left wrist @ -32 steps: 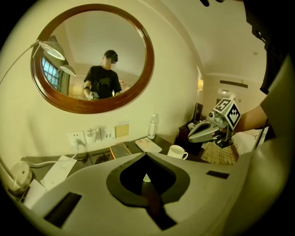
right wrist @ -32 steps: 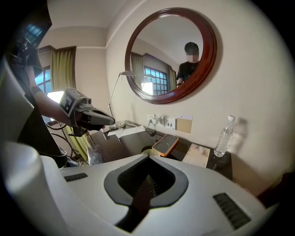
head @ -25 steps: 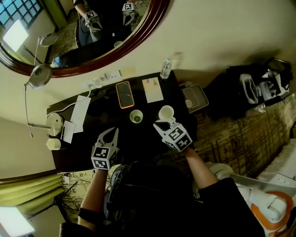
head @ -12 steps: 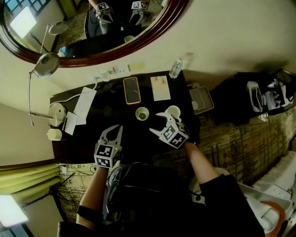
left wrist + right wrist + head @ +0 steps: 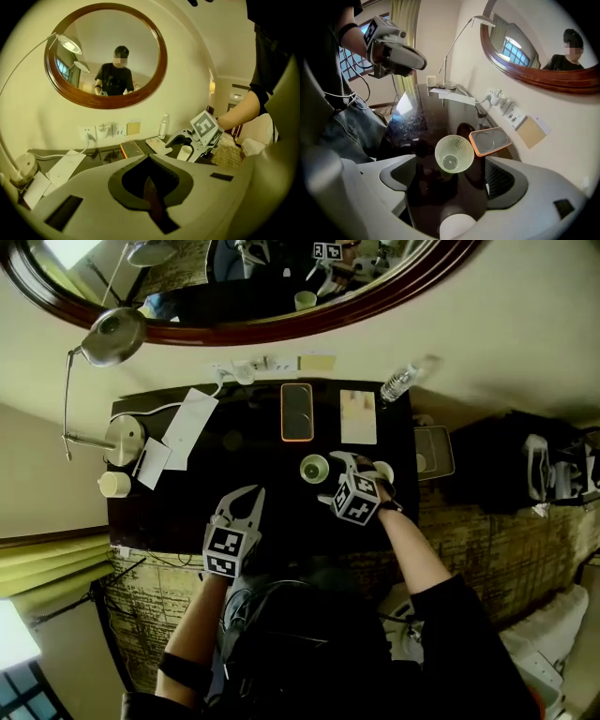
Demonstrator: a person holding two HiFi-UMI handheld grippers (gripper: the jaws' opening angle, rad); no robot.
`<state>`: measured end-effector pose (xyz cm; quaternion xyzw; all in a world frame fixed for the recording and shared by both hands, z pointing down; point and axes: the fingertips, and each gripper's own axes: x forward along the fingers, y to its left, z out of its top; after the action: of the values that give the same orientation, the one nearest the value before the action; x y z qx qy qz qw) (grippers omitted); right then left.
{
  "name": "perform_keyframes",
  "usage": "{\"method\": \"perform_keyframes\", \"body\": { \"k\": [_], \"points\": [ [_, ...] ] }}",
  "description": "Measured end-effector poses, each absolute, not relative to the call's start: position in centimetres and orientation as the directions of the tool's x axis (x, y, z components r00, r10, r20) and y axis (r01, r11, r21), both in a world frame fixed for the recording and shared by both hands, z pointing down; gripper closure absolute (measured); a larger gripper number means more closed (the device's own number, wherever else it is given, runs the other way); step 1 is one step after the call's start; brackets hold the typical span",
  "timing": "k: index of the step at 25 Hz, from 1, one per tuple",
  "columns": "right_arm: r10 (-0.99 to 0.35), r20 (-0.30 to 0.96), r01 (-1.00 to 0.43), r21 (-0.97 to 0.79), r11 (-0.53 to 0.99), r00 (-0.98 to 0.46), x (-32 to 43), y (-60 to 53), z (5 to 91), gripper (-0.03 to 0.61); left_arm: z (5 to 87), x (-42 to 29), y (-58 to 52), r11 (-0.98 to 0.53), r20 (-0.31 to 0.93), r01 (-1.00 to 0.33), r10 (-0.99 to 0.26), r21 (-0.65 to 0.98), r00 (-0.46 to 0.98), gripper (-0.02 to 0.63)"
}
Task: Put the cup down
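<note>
Right gripper view — right claw [image 5: 450,174], jaws just opening wide, white cup [image 5: 457,228] loose between them, just beside the green glass [image 5: 454,153]; left claw [image 5: 253,493] closed, empty.

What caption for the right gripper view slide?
Right tool, jaws just opening, white cup between them unpressed; green glass and orange-cased phone ahead on the dark table.

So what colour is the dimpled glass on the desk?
The glass is pale green, clearest in the right gripper view.
</note>
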<state>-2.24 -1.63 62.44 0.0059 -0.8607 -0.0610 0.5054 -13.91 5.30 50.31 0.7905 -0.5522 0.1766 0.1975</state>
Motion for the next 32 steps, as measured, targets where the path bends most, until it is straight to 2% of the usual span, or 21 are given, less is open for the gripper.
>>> {"method": "perform_keyframes", "body": {
  "k": [11,12,13,14,15,25,32],
  "points": [
    [0.012,0.901,0.219,0.093,0.971,-0.435,-5.8,-2.2,66.8,0.087,53.4,-14.1,3.7,-0.286,0.511,-0.945,-0.795,0.162,0.328,0.612],
    [0.024,0.904,0.239,0.087,0.967,-0.427,-5.9,-2.0,67.1,0.093,53.6,-14.1,3.7,-0.283,0.512,-0.945,-0.794,0.166,0.328,0.612],
    [0.033,0.906,0.255,0.083,0.963,-0.422,-6.0,-1.9,67.3,0.133,53.9,-14.1,3.6,-0.282,0.513,-0.945,-0.793,0.168,0.328,0.612],
    [0.038,0.907,0.263,0.082,0.961,-0.419,-6.1,-1.9,67.5,0.147,54.1,-14.1,3.6,-0.281,0.515,-0.945,-0.792,0.169,0.327,0.612],
    [0.040,0.907,0.265,0.081,0.961,-0.420,-6.2,-2.0,67.5,0.175,54.3,-14.1,3.5,-0.279,0.516,-0.945,-0.792,0.170,0.327,0.612],
    [0.065,0.898,0.282,0.068,0.957,-0.435,-6.4,-2.3,67.1,0.181,55.3,-13.9,3.0,-0.281,0.513,-0.943,-0.792,0.178,0.332,0.612],
    [0.019,0.866,0.241,0.118,0.963,-0.500,-7.6,-6.0,64.5,0.179,56.5,-13.9,0.7,-0.286,0.515,-0.942,-0.789,0.173,0.334,0.612]
  ]
}}
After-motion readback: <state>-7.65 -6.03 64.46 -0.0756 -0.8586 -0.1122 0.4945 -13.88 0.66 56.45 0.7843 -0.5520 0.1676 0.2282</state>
